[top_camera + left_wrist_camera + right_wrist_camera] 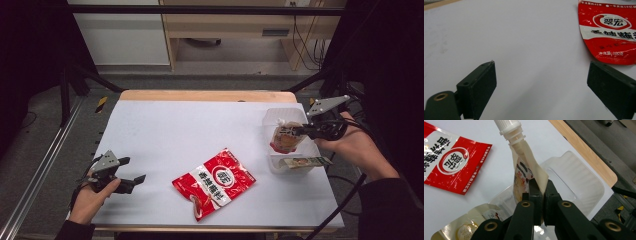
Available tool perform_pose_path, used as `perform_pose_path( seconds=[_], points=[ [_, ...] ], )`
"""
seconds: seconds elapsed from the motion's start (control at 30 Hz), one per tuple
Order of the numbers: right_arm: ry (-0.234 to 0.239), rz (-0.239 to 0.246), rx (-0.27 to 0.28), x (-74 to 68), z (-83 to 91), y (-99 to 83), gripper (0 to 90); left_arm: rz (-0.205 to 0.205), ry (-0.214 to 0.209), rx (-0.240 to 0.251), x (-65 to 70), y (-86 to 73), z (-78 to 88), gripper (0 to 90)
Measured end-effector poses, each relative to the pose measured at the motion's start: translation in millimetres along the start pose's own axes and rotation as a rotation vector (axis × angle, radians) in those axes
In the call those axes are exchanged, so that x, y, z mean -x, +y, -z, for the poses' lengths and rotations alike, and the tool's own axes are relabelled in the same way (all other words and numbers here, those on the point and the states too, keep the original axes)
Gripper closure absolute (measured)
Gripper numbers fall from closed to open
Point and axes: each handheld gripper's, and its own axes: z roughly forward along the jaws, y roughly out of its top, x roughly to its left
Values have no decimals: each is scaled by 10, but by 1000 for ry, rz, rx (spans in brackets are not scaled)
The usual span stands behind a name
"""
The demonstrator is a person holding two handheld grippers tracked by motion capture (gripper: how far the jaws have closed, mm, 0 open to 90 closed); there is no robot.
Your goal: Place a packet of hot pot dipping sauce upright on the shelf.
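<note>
Clear plastic tray (280,116) at the table's three o'clock edge is receiving a spouted pouch (285,137), which the right gripper (301,131), clamping its side seam, should be lowering upright beside the flat packet (305,162), while the left gripper (134,174) is idling, jaws apart.

Red packet (214,183): lies flat at the table's six o'clock, white band with red lettering up;
Table (165,130): white sheet over a wooden top, wood edge showing at twelve o'clock;
Wooden furniture (225,25): on the floor at twelve o'clock
</note>
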Motion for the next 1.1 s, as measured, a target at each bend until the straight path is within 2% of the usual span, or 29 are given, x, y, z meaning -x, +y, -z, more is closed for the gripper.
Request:
perform_pose_path(
  seconds=[0.57, 0.83, 1.1],
  points=[
    [0, 10, -5, 54, 89, -29, 877, 9, -6, 11, -19, 5, 21, 86],
    [3, 3, -25, 43, 36, -91, 875, 14, -4, 19, -26, 5, 30, 86],
    [5, -19, -31, 58, -92, -158, 874, 10, -10, 12, -20, 2, 21, 86]
  ],
)
